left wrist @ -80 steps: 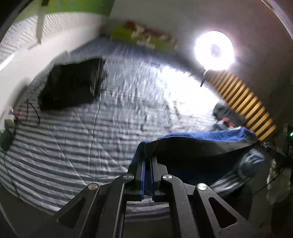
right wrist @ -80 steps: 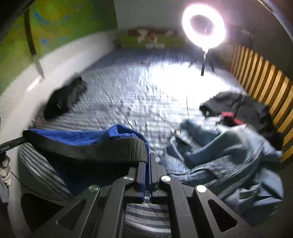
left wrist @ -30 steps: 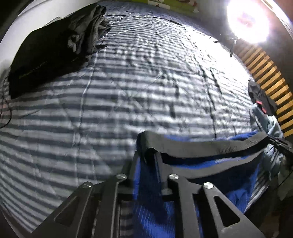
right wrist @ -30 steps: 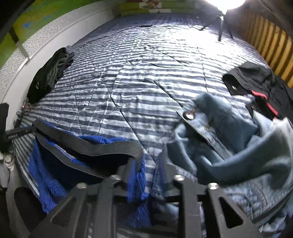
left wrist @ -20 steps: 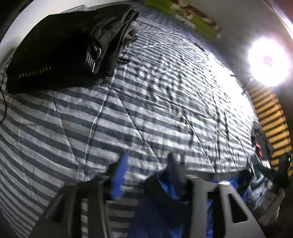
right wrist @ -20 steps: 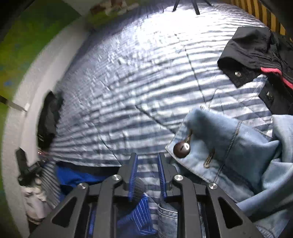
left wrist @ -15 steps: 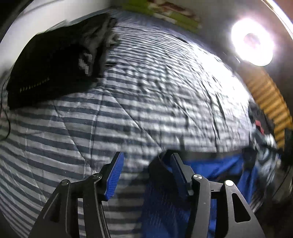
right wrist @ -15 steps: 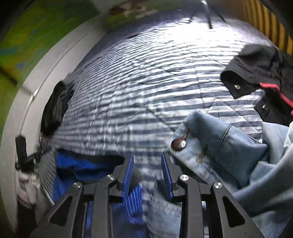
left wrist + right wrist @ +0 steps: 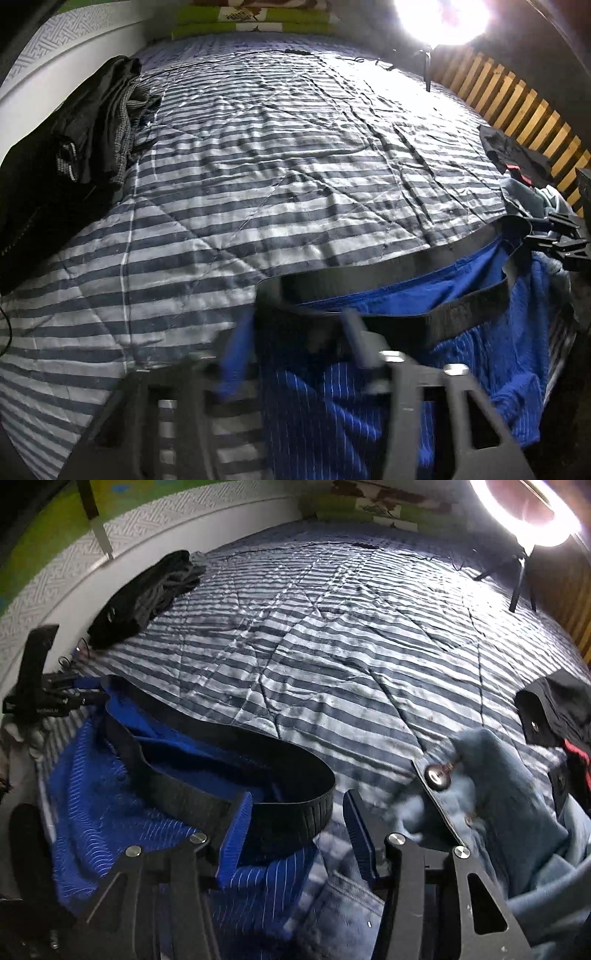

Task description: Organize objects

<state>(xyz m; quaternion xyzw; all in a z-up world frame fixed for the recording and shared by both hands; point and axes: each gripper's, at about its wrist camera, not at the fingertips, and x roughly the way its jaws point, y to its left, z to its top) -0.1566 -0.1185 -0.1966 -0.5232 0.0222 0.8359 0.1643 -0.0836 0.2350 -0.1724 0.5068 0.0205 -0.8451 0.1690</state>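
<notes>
The striped bed (image 9: 332, 657) carries blue shorts (image 9: 110, 812) at its near edge, with a denim garment (image 9: 498, 812) just beside them. The right tool (image 9: 297, 823) is spread apart above the black waistband (image 9: 258, 775). The left tool (image 9: 295, 350), blurred, is also apart.

Your right gripper (image 9: 297, 825): matte black angular linkage arms with triangular cutouts, round silver screws at the pivots, ribbed bright-blue pads (image 9: 234, 840) on the fingers. Left gripper (image 9: 295, 350): same black frame, silver screws, blue pad, motion-blurred.
</notes>
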